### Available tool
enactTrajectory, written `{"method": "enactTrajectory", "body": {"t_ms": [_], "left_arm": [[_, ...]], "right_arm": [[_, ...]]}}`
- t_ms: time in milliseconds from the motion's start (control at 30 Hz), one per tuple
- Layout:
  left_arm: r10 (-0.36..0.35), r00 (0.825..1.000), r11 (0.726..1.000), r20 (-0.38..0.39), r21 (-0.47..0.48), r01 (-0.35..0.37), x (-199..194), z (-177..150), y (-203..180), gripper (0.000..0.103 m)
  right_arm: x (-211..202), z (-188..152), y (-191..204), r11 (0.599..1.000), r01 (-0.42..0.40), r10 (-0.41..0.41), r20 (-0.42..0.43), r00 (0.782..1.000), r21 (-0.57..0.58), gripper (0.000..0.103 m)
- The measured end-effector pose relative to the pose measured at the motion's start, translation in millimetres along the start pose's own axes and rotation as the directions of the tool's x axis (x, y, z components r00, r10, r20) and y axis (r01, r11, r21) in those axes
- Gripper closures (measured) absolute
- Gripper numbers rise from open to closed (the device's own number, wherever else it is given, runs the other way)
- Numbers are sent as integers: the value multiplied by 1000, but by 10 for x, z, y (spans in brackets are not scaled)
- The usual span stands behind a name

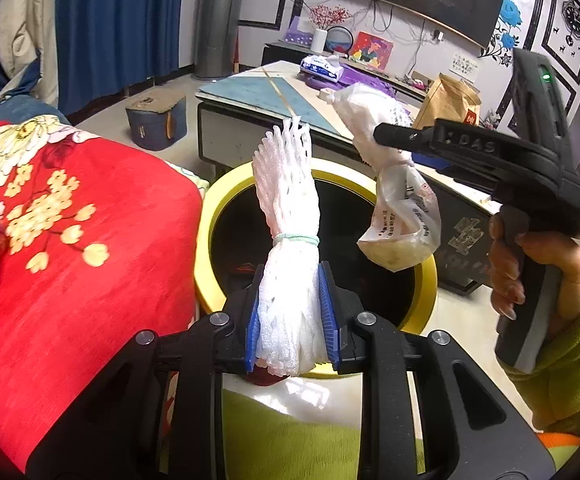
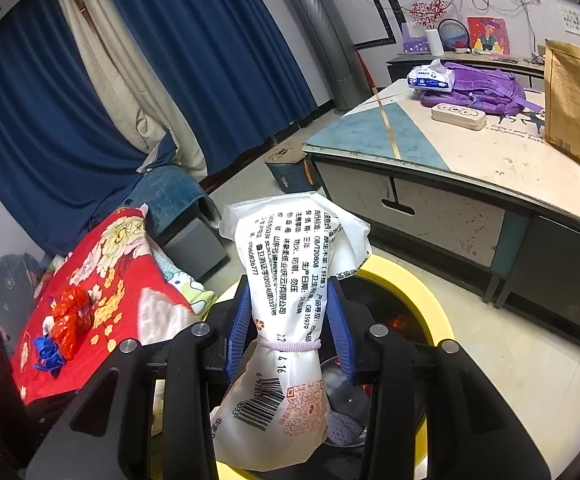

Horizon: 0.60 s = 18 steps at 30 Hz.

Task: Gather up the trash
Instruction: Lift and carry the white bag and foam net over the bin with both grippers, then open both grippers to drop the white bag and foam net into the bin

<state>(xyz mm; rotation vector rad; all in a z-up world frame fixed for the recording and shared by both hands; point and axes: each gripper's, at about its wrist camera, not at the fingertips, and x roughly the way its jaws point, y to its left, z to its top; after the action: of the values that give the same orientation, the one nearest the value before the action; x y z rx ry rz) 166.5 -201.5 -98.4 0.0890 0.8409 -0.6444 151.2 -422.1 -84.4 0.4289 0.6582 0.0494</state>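
In the left wrist view my left gripper (image 1: 291,276) is shut on a white foam net bundle (image 1: 286,200) tied with a green band. The bundle hangs over the dark mouth of a yellow-rimmed trash bin (image 1: 226,184). To the right, my right gripper (image 1: 394,152) hangs above the bin's far side, holding a white printed plastic wrapper (image 1: 402,220). In the right wrist view the right gripper (image 2: 289,284) has its blue pads against that wrapper (image 2: 286,240), which is tied with a pale band. It stands over the bin (image 2: 418,292), which has rubbish in it.
A red floral blanket (image 1: 70,240) lies left of the bin, with a red plastic scrap (image 2: 70,320) and a blue scrap (image 2: 48,350) on it. A low table (image 2: 470,152) behind the bin bears a purple backpack (image 2: 478,88) and a brown paper bag (image 2: 574,104). A hand in a green sleeve (image 1: 570,360) grips the right tool.
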Motion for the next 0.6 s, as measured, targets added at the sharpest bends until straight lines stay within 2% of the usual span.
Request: {"method": "enactTrajectory", "body": {"t_ms": [133,200,233,300,333,400,500,600], "left_arm": [[18,1000,1000,2,24,-18,71,38,-25,84],[29,1000,999,10,32,-30,86,59,-31,80],[30,999,999,17,34,-30,70,49,-39,75],[36,999,999,27,32,-37,60,45,-21,56],[36,999,999,31,28,-37,59,49,-12,54],[42,998,999,37,11,-43,40,39,25,47],[52,997,999,55,-17,-51,-25,40,79,25],[65,995,997,76,-51,-61,-97,49,152,13]], "right_arm": [[2,13,-31,1000,-9,9,-4,1000,15,65],[1,12,-38,1000,1,-1,-4,1000,14,64],[1,12,-41,1000,1,-1,-3,1000,13,63],[1,11,-57,1000,-3,3,-4,1000,24,58],[-2,10,-66,1000,-3,3,-3,1000,29,55],[3,9,-79,999,-4,4,-6,1000,36,54],[-1,9,-74,999,-5,6,-2,1000,37,53],[-15,15,-42,999,-8,8,2,1000,32,51]]}}
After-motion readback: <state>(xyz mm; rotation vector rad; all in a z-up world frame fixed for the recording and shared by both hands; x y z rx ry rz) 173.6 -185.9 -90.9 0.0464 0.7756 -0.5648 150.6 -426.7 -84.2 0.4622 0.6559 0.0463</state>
